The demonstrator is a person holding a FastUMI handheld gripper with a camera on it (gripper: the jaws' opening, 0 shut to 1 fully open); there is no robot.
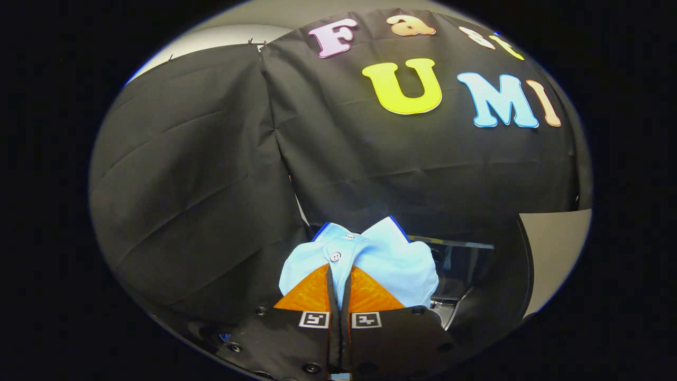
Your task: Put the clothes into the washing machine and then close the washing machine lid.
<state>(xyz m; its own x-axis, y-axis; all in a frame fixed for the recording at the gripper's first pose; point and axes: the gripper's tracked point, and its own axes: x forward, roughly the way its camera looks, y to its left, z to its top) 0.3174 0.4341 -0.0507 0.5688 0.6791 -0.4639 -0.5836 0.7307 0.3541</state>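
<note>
A light blue shirt (391, 259) with a white button and a dark blue collar edge hangs bunched between and just ahead of my fingers. My gripper (338, 272) is shut on the shirt near its collar, both fingers pressed together on the fabric and lifting it. Beyond and to the right of the shirt, part of the washing machine (465, 264) shows as a dark opening with a shiny rim and grey parts inside; most of it is hidden by the shirt.
The black cloth booth wall (211, 185) stands close ahead and to the left. A pale wall patch (555, 248) shows to the right of the machine, beside a dark curved edge.
</note>
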